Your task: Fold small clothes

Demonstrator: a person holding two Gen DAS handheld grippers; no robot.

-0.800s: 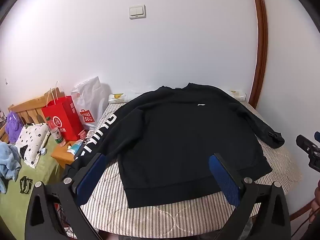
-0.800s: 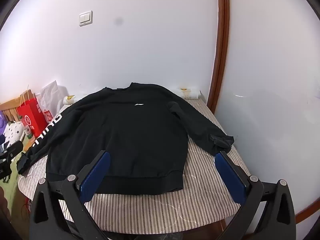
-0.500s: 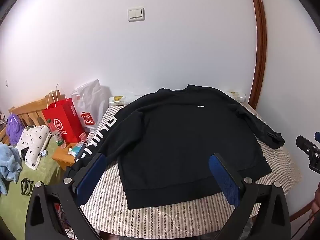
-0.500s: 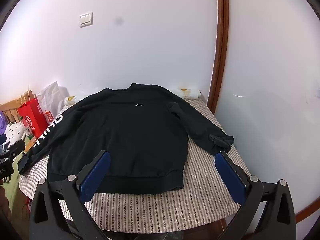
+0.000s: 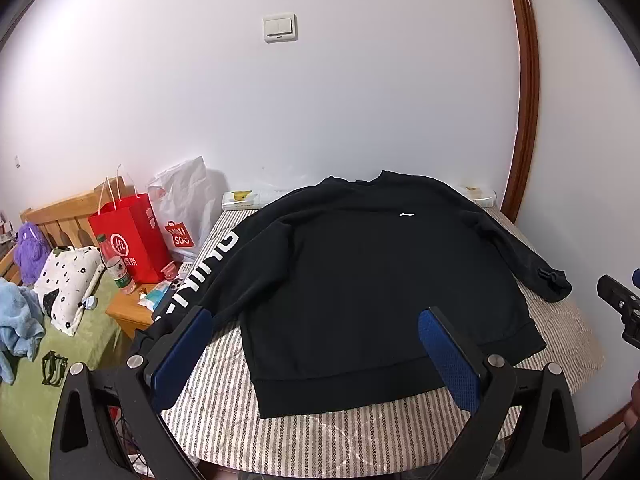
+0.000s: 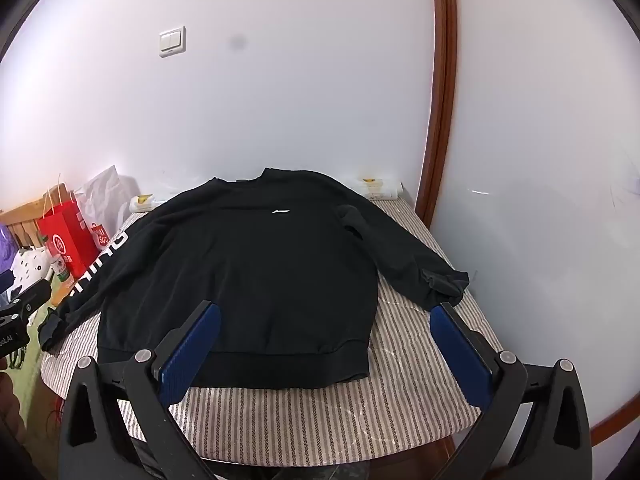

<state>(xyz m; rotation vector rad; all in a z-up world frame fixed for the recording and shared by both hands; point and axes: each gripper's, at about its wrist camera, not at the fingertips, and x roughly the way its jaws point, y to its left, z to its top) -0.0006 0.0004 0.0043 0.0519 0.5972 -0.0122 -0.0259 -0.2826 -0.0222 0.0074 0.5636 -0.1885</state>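
Observation:
A black sweatshirt (image 5: 360, 280) (image 6: 248, 272) lies flat, front up, on a striped table cover (image 5: 320, 432) (image 6: 340, 408), collar toward the wall, hem toward me. Its left sleeve with white letters (image 5: 200, 276) hangs over the table's left edge; the right sleeve (image 6: 412, 264) ends in a bunched cuff near the right edge. My left gripper (image 5: 314, 326) hovers open above the hem's left part. My right gripper (image 6: 326, 318) stands open over the hem's right corner. Neither touches the cloth. Part of the right gripper (image 5: 620, 308) shows at the left view's right edge.
A red paper bag (image 5: 128, 236), a white plastic bag (image 5: 184, 208) and a bottle (image 5: 116, 270) stand left of the table by a wooden nightstand (image 5: 128, 312). A bed with pillows (image 5: 68, 284) lies further left. White walls and a brown door frame (image 6: 440, 100) bound back and right.
Both views have tilted up a little, so the sweatshirt sits slightly lower in frame. The grippers stay open and the sweatshirt has not moved.

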